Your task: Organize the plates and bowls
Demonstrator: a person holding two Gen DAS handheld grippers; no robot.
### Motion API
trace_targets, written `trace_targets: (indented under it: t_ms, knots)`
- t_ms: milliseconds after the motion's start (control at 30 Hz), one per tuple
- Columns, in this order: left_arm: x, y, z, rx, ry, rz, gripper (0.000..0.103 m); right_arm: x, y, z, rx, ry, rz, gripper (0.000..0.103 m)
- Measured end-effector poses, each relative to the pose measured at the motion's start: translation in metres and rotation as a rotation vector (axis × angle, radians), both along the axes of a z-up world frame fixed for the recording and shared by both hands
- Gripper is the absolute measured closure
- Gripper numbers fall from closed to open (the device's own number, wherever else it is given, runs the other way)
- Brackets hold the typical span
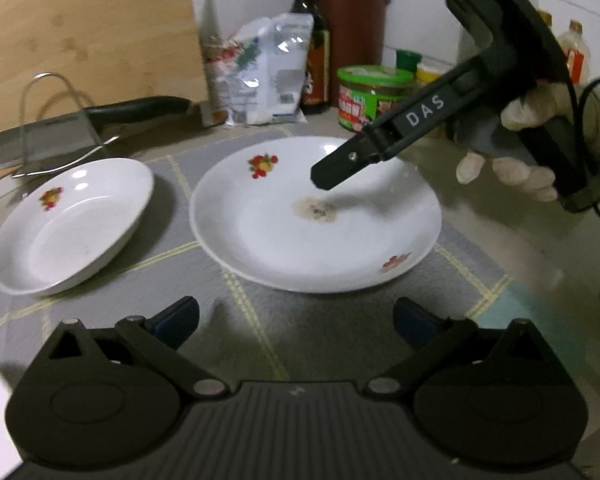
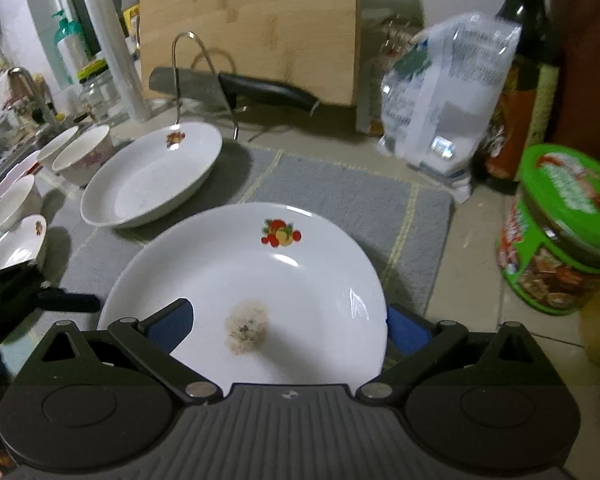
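Note:
A large white plate (image 1: 316, 216) with fruit prints and a worn grey patch in its middle lies on a grey mat (image 1: 260, 320); it also shows in the right wrist view (image 2: 260, 280). A second white plate (image 1: 72, 224) lies to its left, also seen in the right wrist view (image 2: 152, 180). My left gripper (image 1: 296, 320) is open and empty, just short of the large plate's near rim. My right gripper (image 2: 288, 326) is open, low over the large plate, its fingers straddling one side of the rim. Several small bowls (image 2: 84, 156) stand at the left.
A wire rack (image 2: 204, 80) with a cleaver (image 1: 60, 136) and a wooden cutting board (image 2: 248, 28) stand behind the plates. A plastic bag (image 2: 448, 104), sauce bottle (image 2: 528, 80) and green-lidded tub (image 2: 560, 232) stand at the right. The right tool's body (image 1: 500, 60) hangs over the plate.

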State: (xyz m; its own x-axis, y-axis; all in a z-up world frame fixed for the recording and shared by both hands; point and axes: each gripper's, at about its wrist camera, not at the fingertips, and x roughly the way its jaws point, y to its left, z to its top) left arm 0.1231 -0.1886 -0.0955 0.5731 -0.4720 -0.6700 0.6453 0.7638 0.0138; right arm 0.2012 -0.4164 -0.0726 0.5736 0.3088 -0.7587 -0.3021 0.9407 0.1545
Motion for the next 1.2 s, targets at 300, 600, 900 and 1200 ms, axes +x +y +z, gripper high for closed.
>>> trace_targets:
  t_ms: [300, 600, 900, 1200]
  knots:
    - [-0.03, 0.034, 0.032, -0.043, -0.039, 0.103, 0.0, -0.035, 0.022, 0.03, -0.044, -0.079, -0.075, 0.0]
    - [-0.063, 0.071, 0.047, -0.043, -0.066, 0.189, 0.0, -0.065, 0.075, 0.034, -0.013, -0.109, -0.02, 0.0]
    - [-0.096, 0.111, 0.051, -0.006, -0.075, 0.31, 0.0, -0.072, 0.128, 0.024, 0.021, -0.062, 0.094, 0.0]
    - [-0.107, 0.171, 0.049, 0.005, -0.066, 0.289, 0.0, -0.084, 0.186, 0.022, 0.034, -0.05, 0.091, 0.0]
